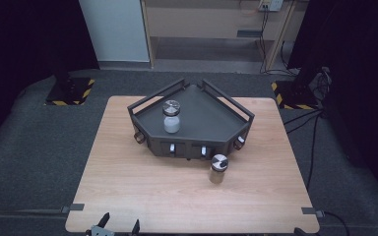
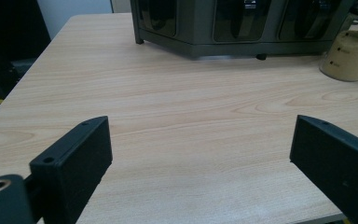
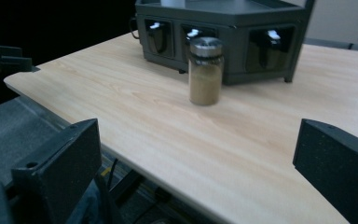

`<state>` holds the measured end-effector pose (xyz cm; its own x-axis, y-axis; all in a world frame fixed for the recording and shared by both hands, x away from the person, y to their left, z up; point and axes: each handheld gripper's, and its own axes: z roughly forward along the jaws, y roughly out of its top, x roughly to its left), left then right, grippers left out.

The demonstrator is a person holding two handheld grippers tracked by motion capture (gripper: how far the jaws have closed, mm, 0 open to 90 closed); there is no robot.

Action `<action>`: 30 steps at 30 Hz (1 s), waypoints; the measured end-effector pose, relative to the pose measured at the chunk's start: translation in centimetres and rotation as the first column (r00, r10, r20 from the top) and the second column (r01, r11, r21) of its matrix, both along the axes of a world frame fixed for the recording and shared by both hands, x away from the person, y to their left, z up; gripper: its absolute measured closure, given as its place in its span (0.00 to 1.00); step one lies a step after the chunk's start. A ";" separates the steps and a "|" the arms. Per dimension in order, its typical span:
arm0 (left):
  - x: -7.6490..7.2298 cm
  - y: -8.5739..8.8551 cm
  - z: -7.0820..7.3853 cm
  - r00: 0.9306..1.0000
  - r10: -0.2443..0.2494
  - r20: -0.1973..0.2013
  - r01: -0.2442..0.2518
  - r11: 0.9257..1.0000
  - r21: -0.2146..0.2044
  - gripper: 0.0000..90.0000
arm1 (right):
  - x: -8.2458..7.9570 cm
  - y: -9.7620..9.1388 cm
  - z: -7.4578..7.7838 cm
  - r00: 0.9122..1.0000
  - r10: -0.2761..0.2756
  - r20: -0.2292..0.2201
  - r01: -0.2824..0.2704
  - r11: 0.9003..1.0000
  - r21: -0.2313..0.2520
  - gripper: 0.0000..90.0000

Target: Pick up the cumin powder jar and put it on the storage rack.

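A dark corner rack (image 1: pixel 204 110) stands at the middle of the wooden table (image 1: pixel 167 191). A jar of white powder (image 1: pixel 171 117) with a metal lid is upright on the rack's top shelf. A jar of brown powder (image 1: pixel 218 169) stands on the table just in front of the rack. My left gripper (image 1: pixel 121 222) sits at the table's near edge; in the left gripper view (image 2: pixel 200 128) its jaws are open over bare wood, with the brown jar (image 2: pixel 349 55) far off to the right. My right gripper (image 3: pixel 199 128) is open past the table's edge and faces the brown jar (image 3: pixel 205 71) and the rack (image 3: pixel 233 28).
The rack's lower front holds several small jars (image 1: pixel 203 150) in slots. Black-and-yellow stands (image 1: pixel 69 91) sit on the grey floor at the far left and far right, with cables (image 1: pixel 315 132) trailing on the right. A wooden shelf unit (image 1: pixel 211 29) stands at the back.
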<state>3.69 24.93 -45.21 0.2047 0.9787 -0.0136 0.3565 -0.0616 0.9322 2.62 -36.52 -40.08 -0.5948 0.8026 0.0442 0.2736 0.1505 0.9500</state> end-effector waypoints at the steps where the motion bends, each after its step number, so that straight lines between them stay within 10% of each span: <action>1: 0.0 0.0 0.0 1.000 -0.001 -0.001 0.001 1.000 -0.005 0.05 | 0.7 0.2 0.4 1.000 0.006 0.005 -0.006 1.000 -0.008 0.02; 12: 0.1 -0.2 0.0 1.000 -0.016 -0.008 0.016 1.000 -0.014 0.04 | 9.0 4.1 1.1 0.998 0.070 -0.010 -0.070 0.997 -0.038 0.02; 30: 0.4 -0.3 -0.1 0.999 -0.035 -0.013 0.035 0.999 -0.024 0.04 | 17.2 9.7 -2.2 0.996 0.059 -0.073 -0.067 0.992 -0.103 0.03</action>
